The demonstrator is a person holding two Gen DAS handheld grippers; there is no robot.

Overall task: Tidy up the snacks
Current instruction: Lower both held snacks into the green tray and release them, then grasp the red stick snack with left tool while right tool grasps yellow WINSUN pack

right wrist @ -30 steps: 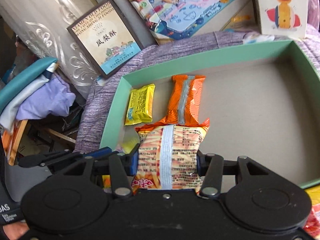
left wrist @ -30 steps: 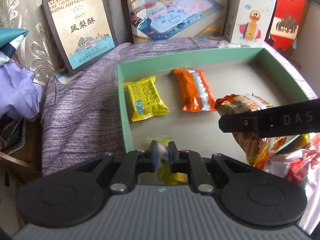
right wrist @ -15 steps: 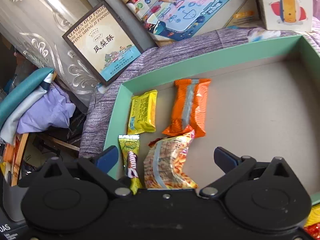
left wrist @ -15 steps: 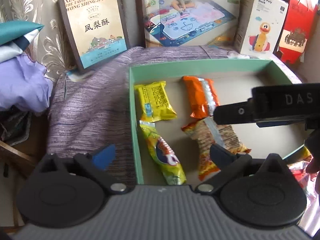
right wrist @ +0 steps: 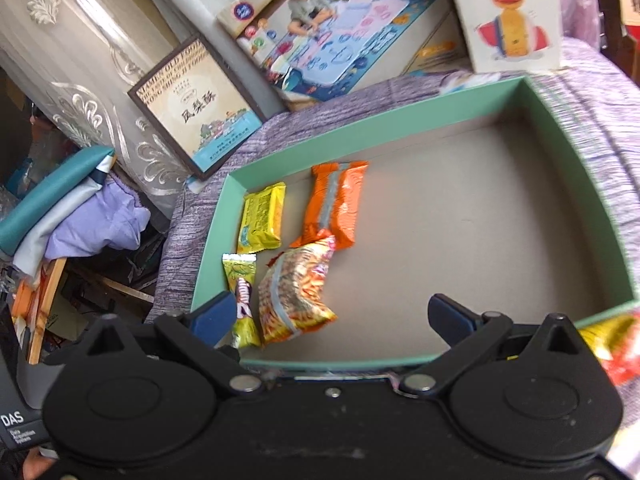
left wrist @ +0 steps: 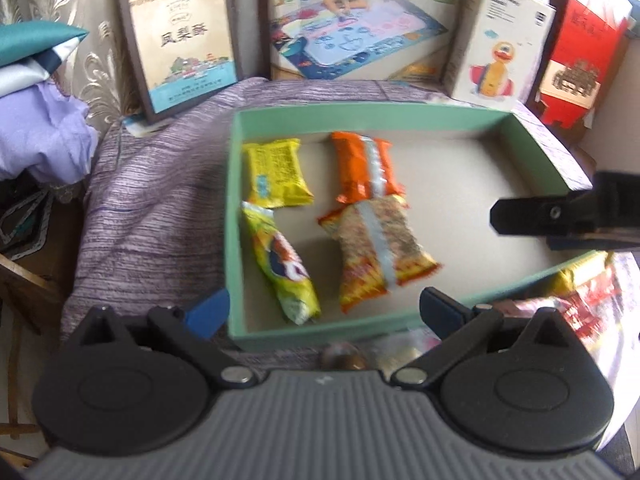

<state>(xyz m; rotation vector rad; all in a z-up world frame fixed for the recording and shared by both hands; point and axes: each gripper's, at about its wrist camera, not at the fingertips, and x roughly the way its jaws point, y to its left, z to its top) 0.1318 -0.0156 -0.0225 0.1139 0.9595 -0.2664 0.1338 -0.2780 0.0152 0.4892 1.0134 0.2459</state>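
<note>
Blue-tipped, both my tongs stand wide and hold nothing. Just past my left gripper (left wrist: 324, 310) sits the green box (left wrist: 236, 216); the lime packet (left wrist: 280, 264) and striped bag (left wrist: 376, 252) lie inside it ahead of the jaws. My right gripper (right wrist: 330, 314) hovers at the near wall. Farther in lie the yellow packet (left wrist: 276, 172) and orange packet (left wrist: 366, 166).

red box (left wrist: 580, 40) cropped, loose snacks (right wrist: 616, 344) blurred

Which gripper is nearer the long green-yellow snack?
Left. The left gripper hangs right above the green-yellow snack; the right gripper sits over the striped packet beside it.
</note>
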